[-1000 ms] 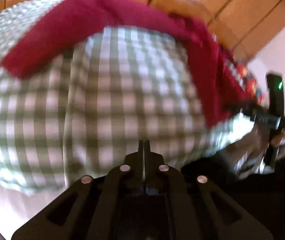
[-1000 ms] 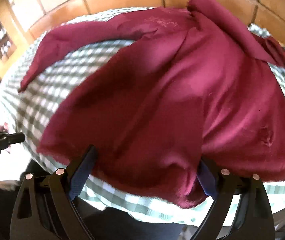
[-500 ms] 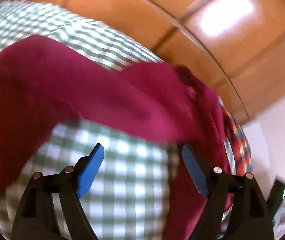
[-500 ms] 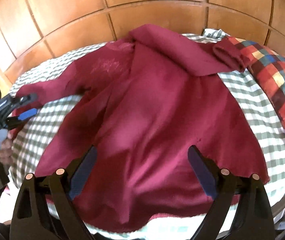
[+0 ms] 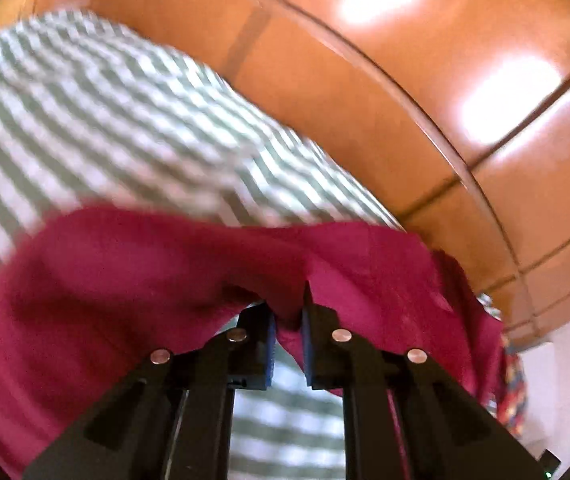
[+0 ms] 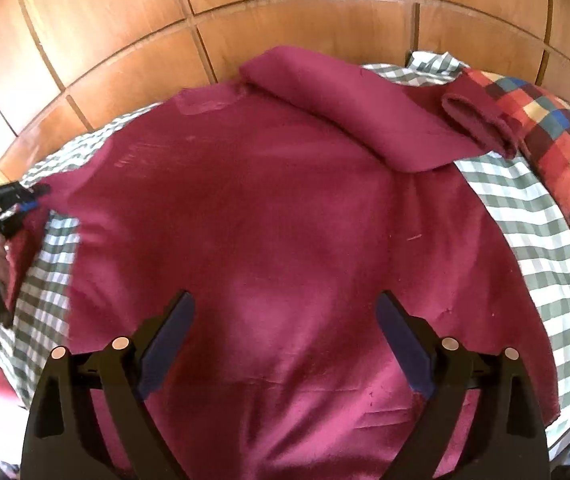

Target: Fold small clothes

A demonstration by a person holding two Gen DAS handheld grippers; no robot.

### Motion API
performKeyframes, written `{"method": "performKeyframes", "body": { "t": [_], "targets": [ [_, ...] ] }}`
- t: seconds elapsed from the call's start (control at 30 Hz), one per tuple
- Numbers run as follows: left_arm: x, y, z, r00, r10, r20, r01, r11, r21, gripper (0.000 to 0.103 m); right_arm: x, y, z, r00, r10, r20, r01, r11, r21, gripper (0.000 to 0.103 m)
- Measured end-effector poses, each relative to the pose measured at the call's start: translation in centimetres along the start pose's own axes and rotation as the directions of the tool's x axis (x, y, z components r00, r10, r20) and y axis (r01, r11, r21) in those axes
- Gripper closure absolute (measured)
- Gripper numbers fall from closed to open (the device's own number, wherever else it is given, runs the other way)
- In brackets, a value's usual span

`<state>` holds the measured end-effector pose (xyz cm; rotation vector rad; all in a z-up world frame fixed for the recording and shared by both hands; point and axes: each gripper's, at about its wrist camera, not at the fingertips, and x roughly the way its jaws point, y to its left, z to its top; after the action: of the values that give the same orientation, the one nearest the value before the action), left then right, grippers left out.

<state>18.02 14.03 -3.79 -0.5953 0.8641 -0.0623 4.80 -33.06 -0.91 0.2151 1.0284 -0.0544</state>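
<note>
A dark red long-sleeved top lies spread on a green-and-white checked cloth. Its right sleeve is folded across towards the right. My left gripper is shut on the top's left sleeve, with red cloth pinched between the blue pads. It also shows in the right wrist view at the left edge, on that sleeve. My right gripper is open and empty, hovering above the top's lower body.
A red, blue and yellow checked blanket lies at the right edge of the cloth. Wooden panelled doors stand behind. The cloth's near edge drops off just below the top's hem.
My left gripper has moved in on the left sleeve and shut on it; it was open half a second ago. My right gripper has pulled back and stayed open.
</note>
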Motion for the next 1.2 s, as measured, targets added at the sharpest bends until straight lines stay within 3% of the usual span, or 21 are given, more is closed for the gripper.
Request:
{"method": "performKeyframes", "body": {
  "t": [0.13, 0.3, 0.37, 0.4, 0.47, 0.53, 0.7, 0.8, 0.9, 0.97, 1.07, 1.1, 1.13, 1.17, 1.2],
  "targets": [
    [0.1, 0.9, 3.5, 0.992, 0.114, 0.047, -0.117, 0.99, 0.084, 0.094, 1.7, 1.9, -0.3, 0.998, 0.044, -0.046, -0.046, 0.999, -0.024, 0.011],
    [0.8, 2.9, 7.1, 0.98, 0.186, 0.063, -0.191, 0.979, 0.075, 0.093, 3.5, 6.6, -1.1, 0.985, 0.132, -0.109, -0.143, 0.984, -0.103, 0.011],
    [1.4, 3.4, 7.4, 0.978, 0.207, 0.034, -0.209, 0.976, 0.065, 0.083, 3.6, 8.2, -1.3, 0.979, 0.162, -0.124, -0.178, 0.975, -0.13, 0.011],
    [1.6, 3.6, 7.2, 0.978, 0.21, 0.014, -0.21, 0.976, 0.061, 0.083, 3.4, 8.8, -1.4, 0.978, 0.169, -0.125, -0.187, 0.971, -0.15, 0.011],
    [0.8, 3.4, 6.3, 0.979, 0.205, 0.016, -0.206, 0.976, 0.075, 0.065, 2.4, 9.3, -1.1, 0.977, 0.182, -0.113, -0.201, 0.962, -0.186, 0.013],
    [-0.8, 2.9, 4.5, 0.989, 0.147, 0.018, -0.148, 0.984, 0.101, 0.056, 1.2, 8.5, -0.6, 0.986, 0.151, -0.074, -0.163, 0.968, -0.189, 0.015],
    [-4.3, 1.3, -2.3, 0.996, -0.023, -0.083, 0.038, 0.981, 0.19, 0.054, -1.0, 2.0, 0.9, 1.0, -0.022, -0.001, 0.022, 0.995, -0.094, 0.015],
    [-6.1, 0.5, -8.0, 0.974, -0.123, -0.19, 0.166, 0.959, 0.231, 0.052, -0.9, -3.0, 0.4, 0.993, -0.117, -0.032, 0.117, 0.993, -0.015, 0.015],
    [-7.0, 0.2, -12.6, 0.946, -0.162, -0.281, 0.231, 0.945, 0.233, 0.051, 0.2, -5.4, -0.9, 0.98, -0.178, -0.085, 0.178, 0.984, -0.002, 0.015],
    [-7.4, -0.1, -15.7, 0.932, -0.152, -0.33, 0.241, 0.939, 0.247, 0.051, 0.7, -6.2, -2.0, 0.983, -0.136, -0.125, 0.138, 0.99, 0.011, 0.022],
    [-8.7, -0.5, -18.5, 0.931, -0.138, -0.338, 0.237, 0.933, 0.272, 0.053, 0.1, -5.5, -3.1, 0.989, -0.1, -0.11, 0.097, 0.995, -0.028, 0.048],
    [-8.9, -0.6, -19.1, 0.936, -0.124, -0.33, 0.225, 0.931, 0.288, 0.06, -0.1, -5.1, -3.2, 0.99, -0.09, -0.108, 0.086, 0.995, -0.039, 0.063],
    [-9.2, -0.8, -19.7, 0.943, -0.09, -0.321, 0.198, 0.925, 0.323, 0.083, -0.3, -4.6, -3.3, 0.99, -0.088, -0.106, 0.083, 0.995, -0.055, 0.076],
    [-9.4, -1.0, -20.1, 0.945, -0.071, -0.319, 0.183, 0.922, 0.34, 0.092, -0.5, -4.1, -3.3, 0.99, -0.089, -0.106, 0.081, 0.994, -0.074, 0.083],
    [-9.5, -1.0, -19.7, 0.948, -0.071, -0.31, 0.18, 0.923, 0.339, 0.092, -1.0, -3.3, -3.3, 0.991, -0.089, -0.102, 0.079, 0.992, -0.1, 0.091]
  ]
}}
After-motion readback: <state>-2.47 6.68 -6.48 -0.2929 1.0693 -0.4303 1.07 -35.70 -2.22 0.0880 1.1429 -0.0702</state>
